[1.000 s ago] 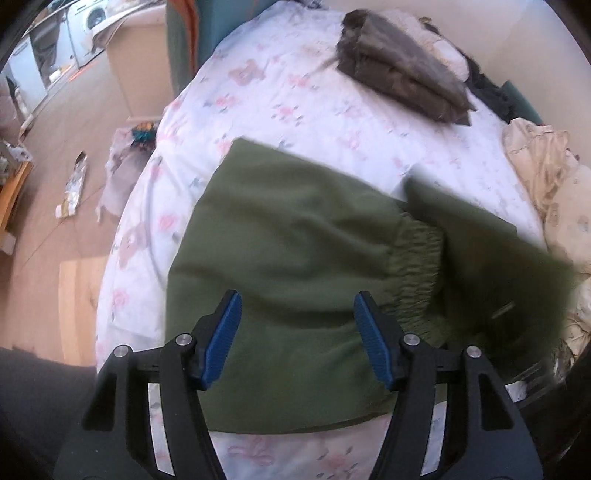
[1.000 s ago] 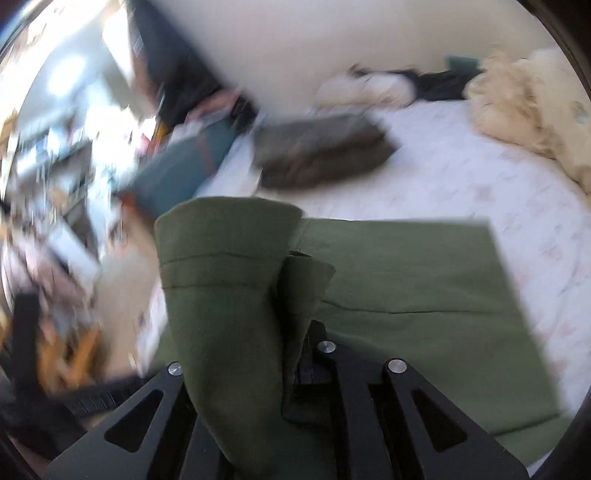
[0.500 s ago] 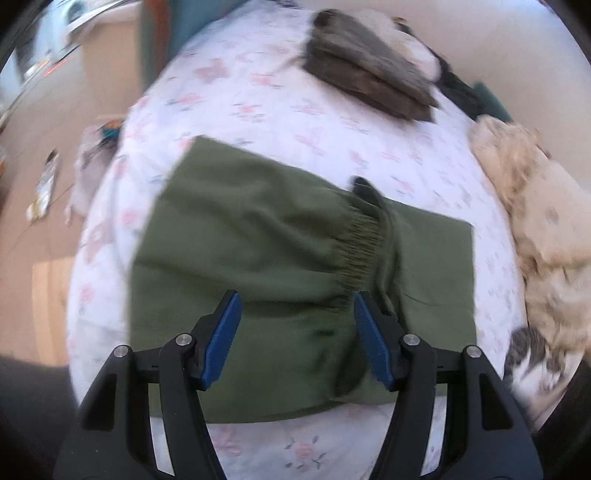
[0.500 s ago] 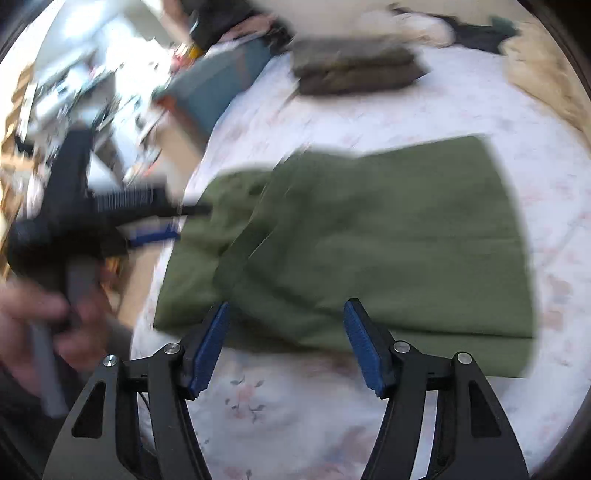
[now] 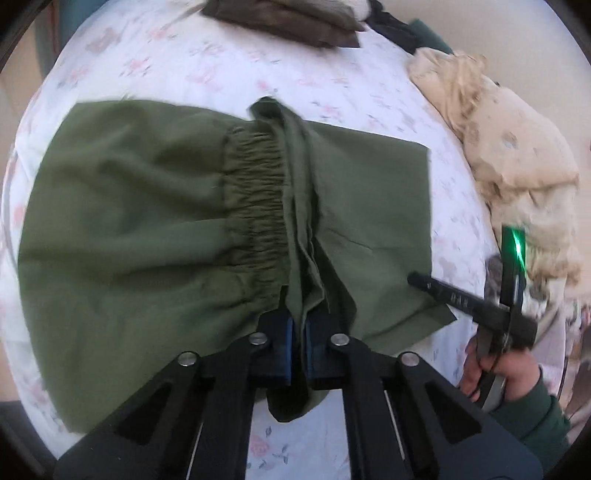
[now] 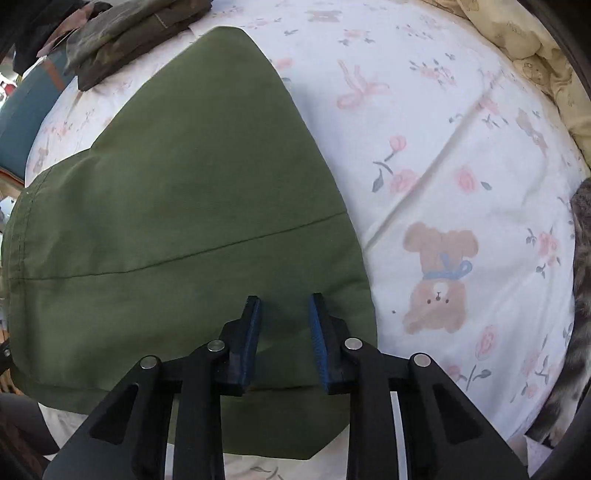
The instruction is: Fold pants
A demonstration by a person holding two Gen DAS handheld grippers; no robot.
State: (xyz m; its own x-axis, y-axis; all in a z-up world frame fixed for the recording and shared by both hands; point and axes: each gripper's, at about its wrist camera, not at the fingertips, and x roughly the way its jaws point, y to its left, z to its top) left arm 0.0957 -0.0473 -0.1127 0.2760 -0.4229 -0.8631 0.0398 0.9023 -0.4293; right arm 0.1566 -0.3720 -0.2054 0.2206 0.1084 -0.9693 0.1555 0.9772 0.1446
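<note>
Olive green pants (image 5: pixel 129 229) lie folded on the floral bed sheet (image 5: pixel 221 66), with the elastic waistband (image 5: pixel 255 192) across the middle. My left gripper (image 5: pixel 298 336) is shut on a raised ridge of pants fabric just right of the waistband. My right gripper (image 6: pixel 284 332) is partly open and empty, low over the near right corner of the pants (image 6: pixel 184 221). The right gripper also shows in the left wrist view (image 5: pixel 480 306), held in a hand at the pants' right edge.
A folded dark garment (image 5: pixel 288 22) lies at the far side of the bed; it also shows in the right wrist view (image 6: pixel 122 33). A crumpled beige blanket (image 5: pixel 509 140) lies on the right. A teal cushion (image 6: pixel 22 122) sits at the bed's left.
My left gripper closed on the pants fabric beside the waistband. My right gripper moved in to the pants' right end and narrowed its jaws.
</note>
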